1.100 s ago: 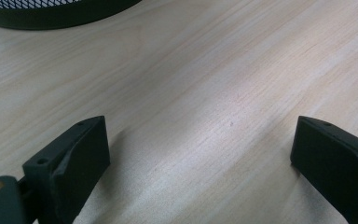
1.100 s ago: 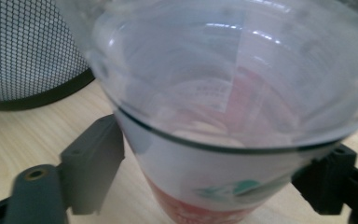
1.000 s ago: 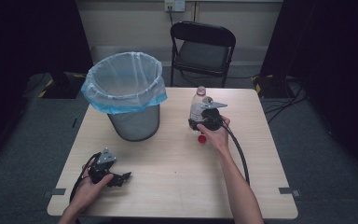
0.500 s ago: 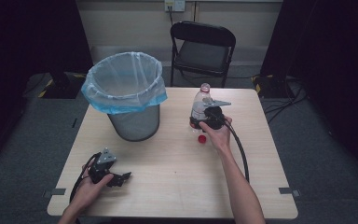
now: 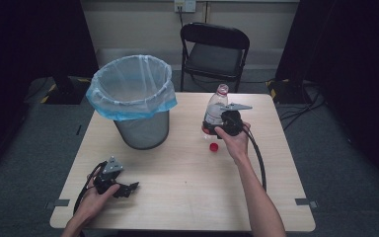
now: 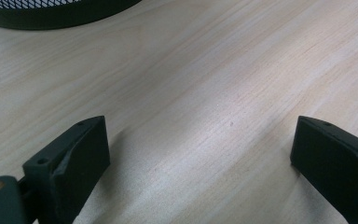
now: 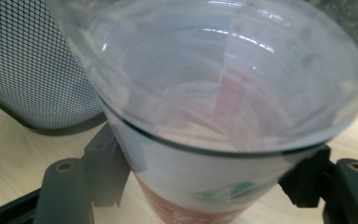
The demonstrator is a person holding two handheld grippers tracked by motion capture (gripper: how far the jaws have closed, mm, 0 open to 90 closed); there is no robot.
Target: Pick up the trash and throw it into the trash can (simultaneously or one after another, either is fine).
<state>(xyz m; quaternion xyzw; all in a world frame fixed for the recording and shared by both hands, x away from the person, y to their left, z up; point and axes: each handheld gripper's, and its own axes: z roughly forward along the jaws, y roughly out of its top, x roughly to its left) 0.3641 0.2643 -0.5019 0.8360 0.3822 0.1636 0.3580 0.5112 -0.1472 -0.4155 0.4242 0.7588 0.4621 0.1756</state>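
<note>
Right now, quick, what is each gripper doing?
Left gripper: open, holding nothing, low over the table.
Right gripper: closed on the plastic bottle.

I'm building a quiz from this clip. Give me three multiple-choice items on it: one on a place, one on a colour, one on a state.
1. Where does the small red cap lie?
A. on the table beside the bottle
B. in the bin
C. on the chair

2. What colour is the liner of the mesh bin?
A. black
B. light blue
C. yellow

3. What do the right tongs hold?
A. nothing
B. the cap
C. the plastic bottle

Answers: 1 A, the cap rests on the table near the bottle's base. 2 B, pale blue plastic folds over the rim. 3 C, both jaws press the bottle's sides.
</note>
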